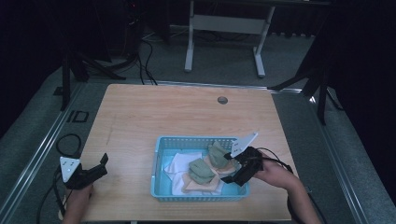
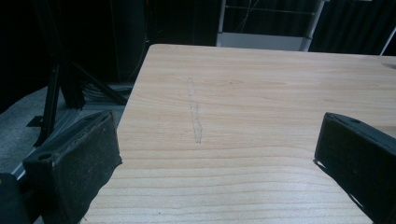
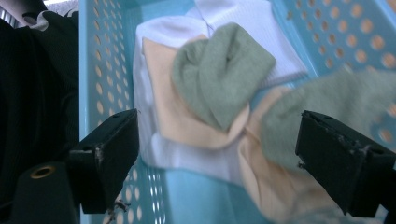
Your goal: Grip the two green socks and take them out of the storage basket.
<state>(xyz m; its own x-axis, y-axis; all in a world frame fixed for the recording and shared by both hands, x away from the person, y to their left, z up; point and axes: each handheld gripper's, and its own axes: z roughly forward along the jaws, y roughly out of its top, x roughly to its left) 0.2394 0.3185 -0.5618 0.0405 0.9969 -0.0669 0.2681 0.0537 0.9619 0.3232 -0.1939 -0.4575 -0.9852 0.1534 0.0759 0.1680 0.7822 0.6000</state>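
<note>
your right tool [image 1: 237,173] hangs over the near right corner of the basket [image 1: 161,154], jaws spread wide with nothing between them. in the right gripper view the basket [image 3: 93,79] holds a green sock [image 3: 219,79] lying on a peach one [image 3: 173,116], both over white cloth [image 3: 243,23], and a second green sock [image 3: 317,112] lies just beside the far jaw. your left tool [image 1: 95,169] rests at the near left edge of the tabletop [image 1: 187,112], well apart from the basket, jaws open over bare wood [image 2: 233,140]
</note>
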